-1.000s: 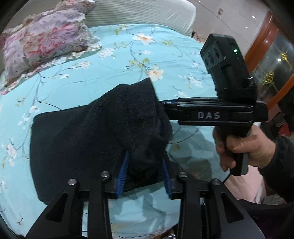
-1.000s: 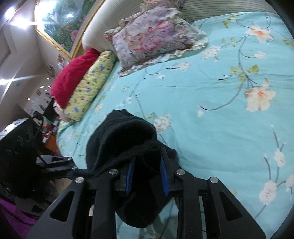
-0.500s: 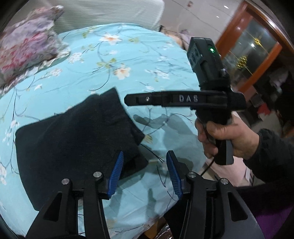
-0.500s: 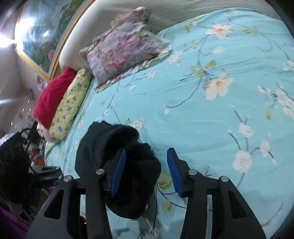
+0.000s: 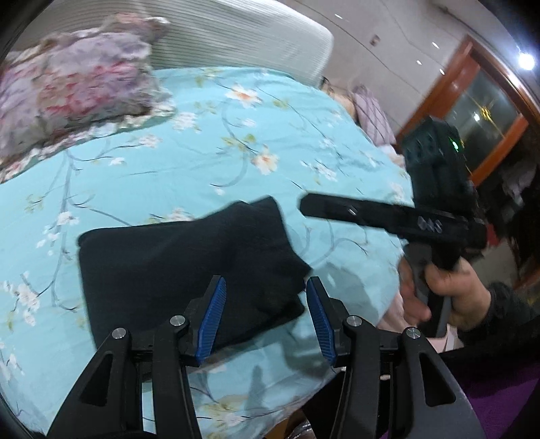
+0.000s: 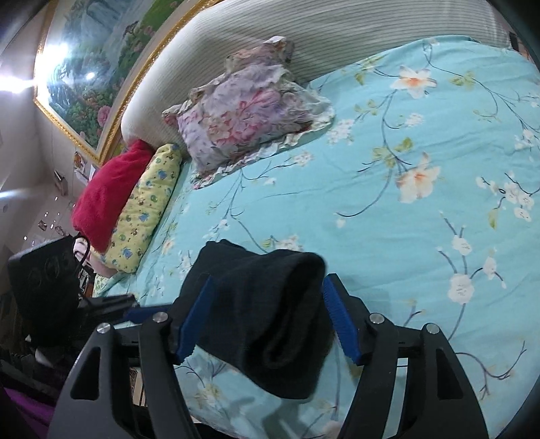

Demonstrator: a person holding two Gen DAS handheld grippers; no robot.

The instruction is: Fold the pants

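Black pants lie folded into a thick bundle near the front edge of a turquoise flowered bedspread. My left gripper hovers open just above the bundle's near right corner, its blue pads clear of the cloth. In the right wrist view the bundle shows between the blue pads of my right gripper. Its jaws are opening and do not press on the cloth. From the left wrist view the right gripper reaches in from the right, held by a hand. The left gripper is at that view's lower left.
A flowered pillow lies by the striped headboard. A red cushion and a yellow one are at the bed's left side. The bedspread stretches flat to the right. A wooden door frame stands beyond the bed.
Both grippers let go of the black cloth and opened. The lifted end dropped onto the bundle, and both grippers drew back and up from it.
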